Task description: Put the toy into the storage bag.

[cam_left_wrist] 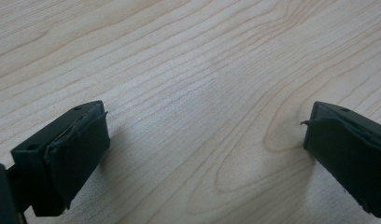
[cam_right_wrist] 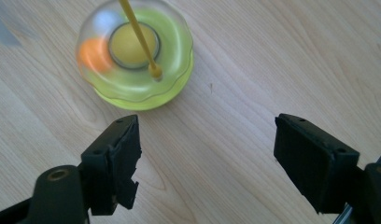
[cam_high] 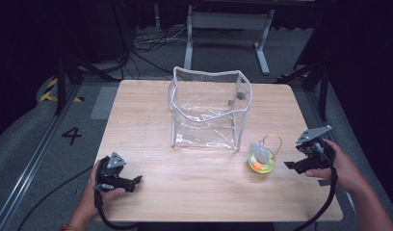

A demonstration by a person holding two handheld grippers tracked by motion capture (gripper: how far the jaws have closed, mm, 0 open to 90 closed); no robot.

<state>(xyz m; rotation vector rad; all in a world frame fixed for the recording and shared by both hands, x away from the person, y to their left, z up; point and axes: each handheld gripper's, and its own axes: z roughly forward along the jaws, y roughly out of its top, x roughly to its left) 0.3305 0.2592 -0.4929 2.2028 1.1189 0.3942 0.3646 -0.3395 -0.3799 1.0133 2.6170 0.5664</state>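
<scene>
A small round toy [cam_high: 261,158] with a clear dome, a yellow-green base and a thin yellow loop lies on the wooden table [cam_high: 146,125], right of centre. In the right gripper view the toy [cam_right_wrist: 137,56] shows an orange and a yellow part under its dome. My right gripper [cam_high: 291,166] hovers just right of it, held in a hand, jaws open and empty [cam_right_wrist: 207,158]. At the table's front left my left gripper [cam_high: 136,182] rests low in the other hand. Its jaws stand open [cam_left_wrist: 205,149] over bare wood.
A clear plastic bag [cam_high: 209,108] with white edging stands open-topped behind the table's middle. Beyond the table are a metal frame [cam_high: 228,29] and cables on a grey floor. A "4" mark [cam_high: 72,135] lies on the floor at the left.
</scene>
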